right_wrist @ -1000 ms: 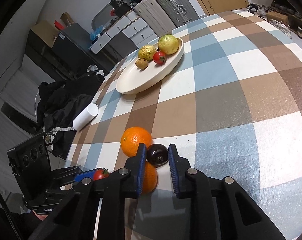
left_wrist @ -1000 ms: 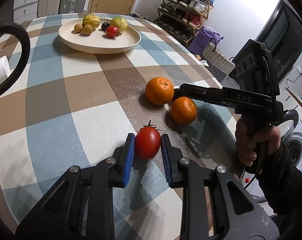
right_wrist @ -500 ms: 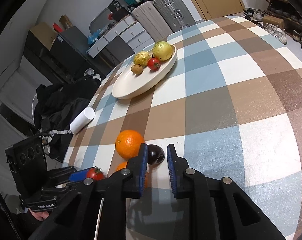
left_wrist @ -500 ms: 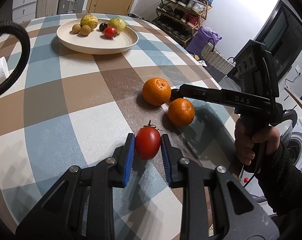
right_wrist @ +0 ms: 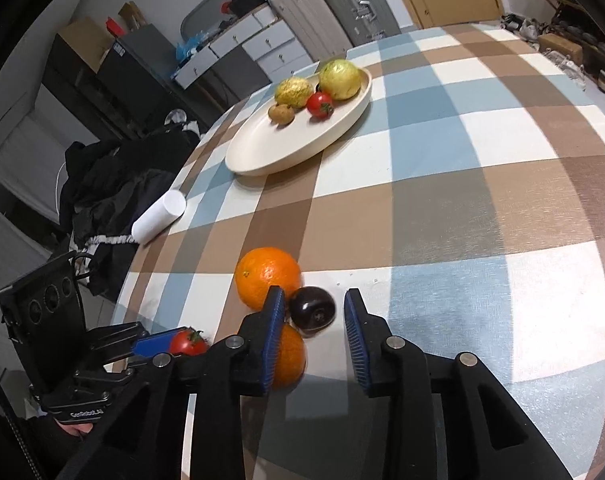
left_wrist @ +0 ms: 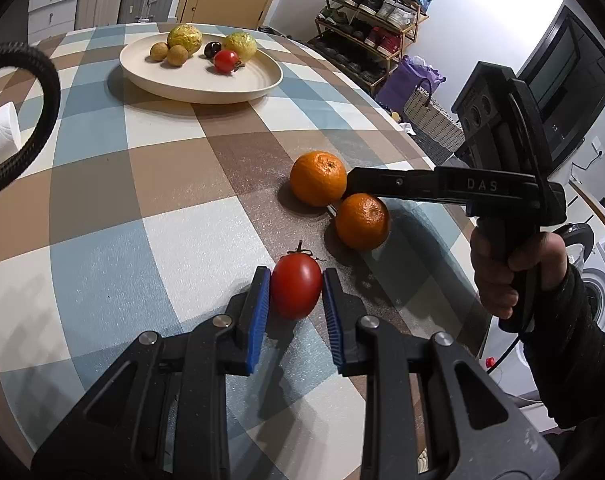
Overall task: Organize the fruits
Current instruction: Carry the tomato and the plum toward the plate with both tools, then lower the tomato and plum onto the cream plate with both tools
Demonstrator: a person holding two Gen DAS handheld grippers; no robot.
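My left gripper [left_wrist: 296,286] is shut on a red tomato [left_wrist: 295,291] low over the checked table. Two oranges [left_wrist: 318,184] [left_wrist: 362,221] lie just beyond it. My right gripper [right_wrist: 313,312] is open around a dark plum [right_wrist: 313,307], which rests on the table and touches the left pad only loosely; a gap shows on its right. The oranges [right_wrist: 268,277] [right_wrist: 289,355] sit against the plum. A cream plate [left_wrist: 200,67] at the far end holds two yellow-green fruits, two small brown ones, a dark plum and a red tomato. The plate also shows in the right wrist view [right_wrist: 298,128].
A white paper roll [right_wrist: 158,216] lies near the table's left edge. The table edge runs close behind the oranges, with a shoe rack [left_wrist: 372,20] and a woven basket [left_wrist: 432,124] beyond. Suitcases and drawers stand past the plate.
My right gripper has opened and the dark plum now sits loose between its fingers. The left gripper keeps the tomato and has shifted slightly.
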